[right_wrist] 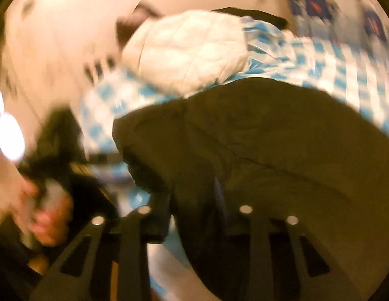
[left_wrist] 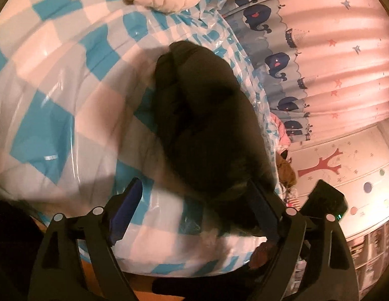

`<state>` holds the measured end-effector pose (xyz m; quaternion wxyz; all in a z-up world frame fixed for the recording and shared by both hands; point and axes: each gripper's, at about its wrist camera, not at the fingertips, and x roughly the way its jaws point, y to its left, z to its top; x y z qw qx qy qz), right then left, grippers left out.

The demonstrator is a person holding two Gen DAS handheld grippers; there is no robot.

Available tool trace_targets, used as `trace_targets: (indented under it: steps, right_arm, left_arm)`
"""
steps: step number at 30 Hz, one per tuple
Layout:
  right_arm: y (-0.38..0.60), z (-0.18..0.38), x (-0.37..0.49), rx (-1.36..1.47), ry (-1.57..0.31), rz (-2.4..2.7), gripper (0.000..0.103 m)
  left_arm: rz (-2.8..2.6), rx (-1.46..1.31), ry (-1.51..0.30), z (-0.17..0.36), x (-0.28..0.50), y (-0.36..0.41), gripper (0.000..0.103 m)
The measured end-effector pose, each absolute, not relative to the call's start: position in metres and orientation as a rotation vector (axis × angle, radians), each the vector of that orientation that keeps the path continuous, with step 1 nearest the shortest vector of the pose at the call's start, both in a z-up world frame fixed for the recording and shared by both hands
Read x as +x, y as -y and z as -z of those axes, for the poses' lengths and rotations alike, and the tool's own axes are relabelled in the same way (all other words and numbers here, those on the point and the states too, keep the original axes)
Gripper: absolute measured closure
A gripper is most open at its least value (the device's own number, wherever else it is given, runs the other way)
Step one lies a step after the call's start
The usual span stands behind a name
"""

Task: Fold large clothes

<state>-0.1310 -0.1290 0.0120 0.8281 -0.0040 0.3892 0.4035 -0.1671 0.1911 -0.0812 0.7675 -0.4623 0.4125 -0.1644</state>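
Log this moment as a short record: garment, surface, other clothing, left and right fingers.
garment: bulky black padded jacket, bunched, not lying flat
surface: blue-and-white checked bed cover under clear plastic
other clothing: white quilted jacket beyond the black one
left gripper: fingers spread wide, jacket edge between them
right gripper: fingers narrow at jacket edge; grip unclear, blurred

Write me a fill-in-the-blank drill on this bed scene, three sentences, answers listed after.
1. The dark garment lies on a checked cover of white and ____.
2. Beyond it on the bed sits a quilted jacket coloured ____.
3. The curtain carries a row of dark blue ____.

Missing words: blue; white; whales
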Motion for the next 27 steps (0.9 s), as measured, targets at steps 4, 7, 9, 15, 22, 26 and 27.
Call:
trace_targets:
  steps: [4, 7, 9, 15, 22, 26, 27]
  right_arm:
    - [0.142, -0.012, -0.124, 0.111, -0.842, -0.89, 0.078]
    - [0.142, -0.01, -0.127, 0.113, -0.844, -0.896, 0.078]
    - [0.14, -0.01, -0.13, 0.112, -0.842, -0.898, 0.078]
    - [0.142, -0.005, -0.135, 0.101, -0.834, -0.914, 0.079]
    - [0.131, 0.011, -0.144, 0.008, -0.873, -0.934, 0.077]
    - [0.152, -0.015, -0.149, 0.028, -0.799, -0.946, 0.037]
    - [0.16, -0.027, -0.147, 0.021, -0.751, -0.898, 0.025]
  left_arm:
    - [0.39, -1.014, -0.804, 0.066, -0.167, -0.183, 0.02]
    - [0.399, -0.991, -0.781, 0.053, -0.16, -0.17, 0.017]
    - [0.384, -0.972, -0.803, 0.051, -0.153, -0.161, 0.016]
    - [0.267, -1.056, -0.888, 0.077, -0.136, -0.16, 0.016]
    - [0.193, -1.228, -0.988, 0.119, -0.101, -0.162, 0.015]
    - [0.234, -1.168, -0.94, 0.114, -0.096, -0.156, 0.059]
    - [0.25, -1.17, -0.926, 0.114, -0.096, -0.156, 0.071]
